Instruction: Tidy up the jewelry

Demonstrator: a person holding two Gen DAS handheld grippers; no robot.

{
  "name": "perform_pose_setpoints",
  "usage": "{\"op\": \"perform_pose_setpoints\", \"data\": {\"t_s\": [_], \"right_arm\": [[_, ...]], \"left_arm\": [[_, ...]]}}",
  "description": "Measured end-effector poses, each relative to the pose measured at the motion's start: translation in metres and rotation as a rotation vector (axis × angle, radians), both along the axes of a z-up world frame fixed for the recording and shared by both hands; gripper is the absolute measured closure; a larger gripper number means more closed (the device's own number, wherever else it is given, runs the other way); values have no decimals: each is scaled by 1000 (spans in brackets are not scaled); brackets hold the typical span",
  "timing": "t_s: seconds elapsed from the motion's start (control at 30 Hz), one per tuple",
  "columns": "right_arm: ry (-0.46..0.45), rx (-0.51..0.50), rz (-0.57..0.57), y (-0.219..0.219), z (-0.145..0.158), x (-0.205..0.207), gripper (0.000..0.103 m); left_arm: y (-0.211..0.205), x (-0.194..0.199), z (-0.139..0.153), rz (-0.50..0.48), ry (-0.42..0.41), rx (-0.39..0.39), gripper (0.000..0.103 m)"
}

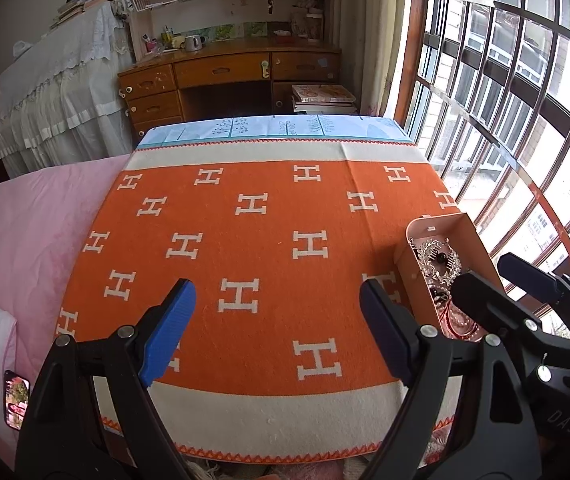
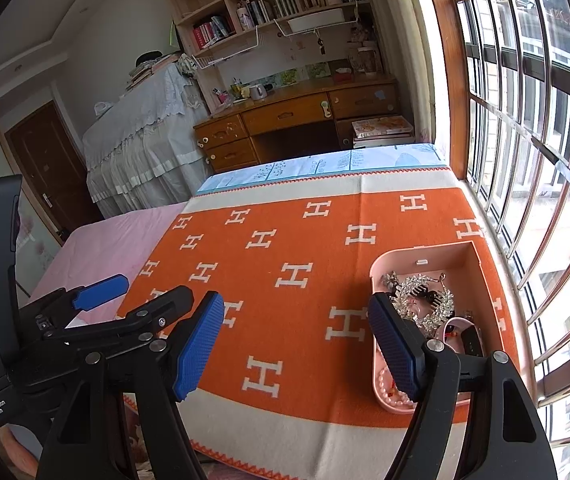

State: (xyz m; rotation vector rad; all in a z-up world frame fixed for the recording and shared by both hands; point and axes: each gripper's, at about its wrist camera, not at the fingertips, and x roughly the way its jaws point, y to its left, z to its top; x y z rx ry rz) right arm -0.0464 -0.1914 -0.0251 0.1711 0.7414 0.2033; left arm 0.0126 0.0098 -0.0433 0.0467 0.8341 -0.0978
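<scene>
A pink open box (image 2: pixel 425 256) stands at the right of the orange H-patterned blanket (image 2: pixel 285 320); it also shows in the left wrist view (image 1: pixel 437 228). It holds a pile of jewelry (image 2: pixel 425 304): silver leaf hairpieces, a black comb, pink beads, a pink bracelet. My right gripper (image 2: pixel 297 344) is open and empty, its right finger over the box's near left edge. My left gripper (image 1: pixel 277 328) is open and empty over the blanket, left of the box. The right gripper (image 1: pixel 501 280) shows in the left wrist view, above the box.
The blanket lies on a table with a blue cloth (image 1: pixel 277 128) at the far edge. A barred window (image 2: pixel 545 160) runs close along the right. A pink bed (image 1: pixel 25 232) with a phone (image 1: pixel 16 398) is on the left. A wooden desk (image 1: pixel 229 68) stands beyond.
</scene>
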Motion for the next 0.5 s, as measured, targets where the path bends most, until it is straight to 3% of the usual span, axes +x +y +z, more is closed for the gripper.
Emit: {"op": "perform_pose_setpoints", "data": {"t_s": [0.5], "right_arm": [[11,8,-5,1,-3,1,27]], "left_arm": [[6,0,-1,-6,11,-10,21]]}}
